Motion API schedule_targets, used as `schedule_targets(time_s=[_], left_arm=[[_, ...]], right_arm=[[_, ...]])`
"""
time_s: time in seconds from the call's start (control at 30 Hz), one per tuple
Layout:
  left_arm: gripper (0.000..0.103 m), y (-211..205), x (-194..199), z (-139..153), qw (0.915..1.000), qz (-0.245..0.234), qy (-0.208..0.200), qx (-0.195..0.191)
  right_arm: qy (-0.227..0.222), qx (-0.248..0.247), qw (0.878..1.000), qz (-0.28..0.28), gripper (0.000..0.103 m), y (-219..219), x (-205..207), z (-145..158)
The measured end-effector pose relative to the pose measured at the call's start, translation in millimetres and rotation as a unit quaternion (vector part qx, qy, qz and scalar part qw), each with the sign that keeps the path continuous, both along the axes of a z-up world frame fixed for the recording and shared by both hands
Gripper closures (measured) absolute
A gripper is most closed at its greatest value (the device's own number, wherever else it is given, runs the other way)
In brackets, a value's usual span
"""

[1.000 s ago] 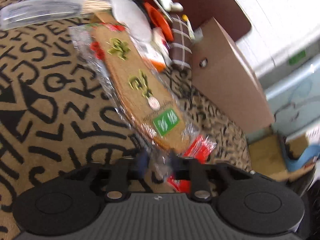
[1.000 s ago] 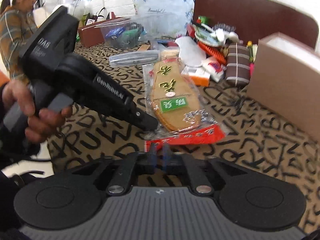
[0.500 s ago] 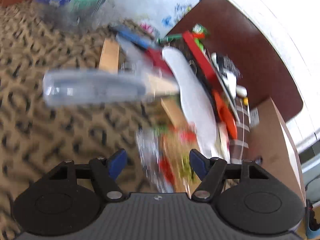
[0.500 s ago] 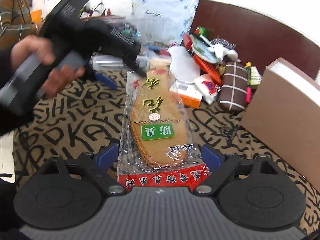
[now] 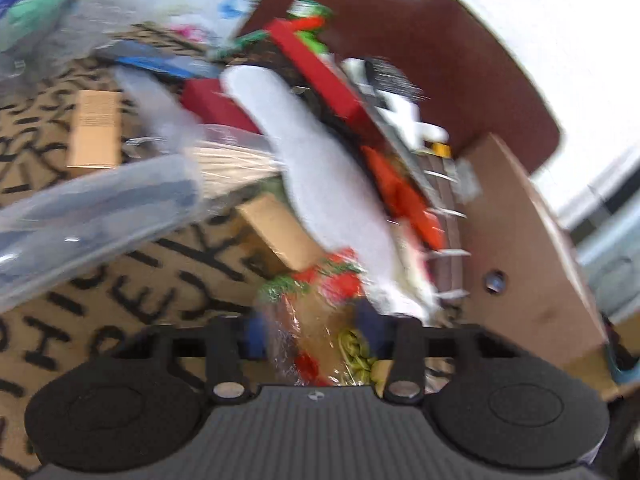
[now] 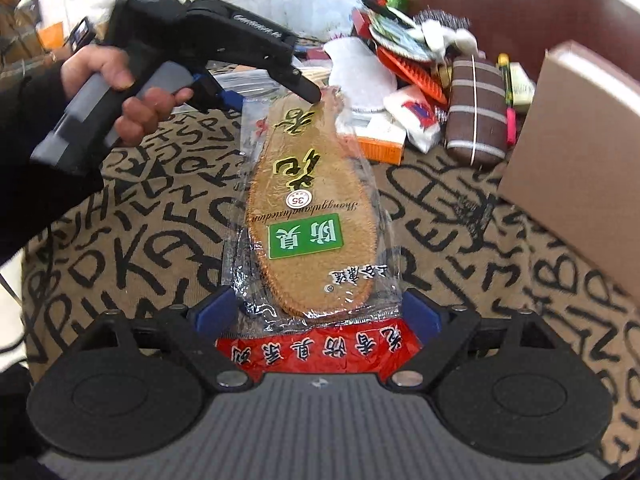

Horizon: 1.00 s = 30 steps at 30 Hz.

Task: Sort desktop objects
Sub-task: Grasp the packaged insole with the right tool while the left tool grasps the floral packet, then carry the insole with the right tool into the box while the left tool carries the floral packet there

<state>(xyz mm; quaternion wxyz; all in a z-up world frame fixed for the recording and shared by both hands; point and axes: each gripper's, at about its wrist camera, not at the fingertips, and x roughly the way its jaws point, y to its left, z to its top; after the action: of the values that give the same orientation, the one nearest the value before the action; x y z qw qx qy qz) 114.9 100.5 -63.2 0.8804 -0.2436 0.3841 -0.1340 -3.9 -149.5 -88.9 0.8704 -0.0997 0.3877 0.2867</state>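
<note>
A cork insole in a clear plastic package (image 6: 312,216) with a red header lies on the letter-patterned cloth (image 6: 140,248). My right gripper (image 6: 316,312) stands wide at the package's near end. Its blue pads sit just outside the edges and are closing slightly. A hand (image 6: 120,92) holds my left gripper (image 6: 272,96) at the far end. In the blurred left wrist view the package (image 5: 316,336) is crumpled between the pads of the left gripper (image 5: 312,328), which are closing on the plastic.
A brown cardboard box (image 6: 576,160) stands at the right. Behind the package lies a pile with a white insole (image 6: 360,72), a striped brown case (image 6: 476,108) and an orange brush (image 6: 412,72). A clear bag (image 5: 92,208) lies at the left. A person (image 6: 16,12) sits far back left.
My left gripper left the package's near end, swung to its far end, opened, then narrowed on it. My right gripper opened from nearly shut and came down over the near end.
</note>
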Motion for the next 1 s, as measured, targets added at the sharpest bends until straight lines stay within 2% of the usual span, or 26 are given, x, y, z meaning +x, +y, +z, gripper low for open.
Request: schedule_targets(time_s=[0.1, 0.13, 0.17, 0.2, 0.23, 0.27, 0.3, 0.4, 0.5, 0.7, 1.0], left_arm=[[0.059, -7.6, 0.8, -0.3, 0.9999, -0.008, -0.002, 0.009], [0.055, -8.4, 2.1, -1.0, 1.0000, -0.005, 0.000, 0.008], [0.046, -8.2, 3.8, -2.3, 1.0000, 0.002, 0.006, 0.003], [0.046, -8.6, 5.3, -4.3, 0.9999, 0.007, 0.014, -0.002], [0.047, -8.3, 4.7, -5.5, 0.9998, 0.000, 0.017, -0.009], [0.058, -9.7, 3.5, -6.9, 0.9997, -0.008, 0.014, -0.017], [0.061, -11.8, 2.6, -7.4, 0.9997, -0.009, 0.011, -0.021], [0.066, -15.4, -2.5, -3.7, 0.9999, -0.007, 0.004, -0.013], [0.073, -14.5, -8.0, 0.8, 0.9998, -0.005, 0.003, -0.018], [0.076, -13.1, -24.8, 20.8, 0.9992, 0.002, -0.018, -0.035], [0.077, -40.9, -38.4, 78.1, 0.9941, -0.014, -0.097, -0.046]], right_arm=[[-0.003, 0.004, 1.000, 0.002, 0.023, 2.7, 1.3, -0.5], [-0.004, 0.002, 1.000, 0.004, 0.023, 3.9, 1.3, -0.4], [-0.006, 0.001, 1.000, 0.006, 0.023, 4.7, 1.1, -0.1], [-0.007, 0.000, 1.000, 0.006, 0.023, 4.7, 1.2, 0.0], [-0.011, 0.000, 1.000, 0.008, 0.023, 4.9, 0.6, -0.1], [-0.013, -0.001, 1.000, 0.009, 0.023, 5.1, -0.2, -0.6], [-0.013, 0.001, 1.000, 0.009, 0.025, 4.6, 0.4, -0.8], [-0.020, 0.006, 1.000, 0.007, 0.043, 3.8, -0.6, 1.0], [-0.022, 0.005, 1.000, 0.007, 0.044, 3.8, -2.1, 2.5], [-0.044, 0.018, 0.999, 0.012, 0.044, -2.7, -14.1, 16.5], [-0.117, 0.031, 0.993, -0.003, 0.044, -28.9, -30.9, 57.6]])
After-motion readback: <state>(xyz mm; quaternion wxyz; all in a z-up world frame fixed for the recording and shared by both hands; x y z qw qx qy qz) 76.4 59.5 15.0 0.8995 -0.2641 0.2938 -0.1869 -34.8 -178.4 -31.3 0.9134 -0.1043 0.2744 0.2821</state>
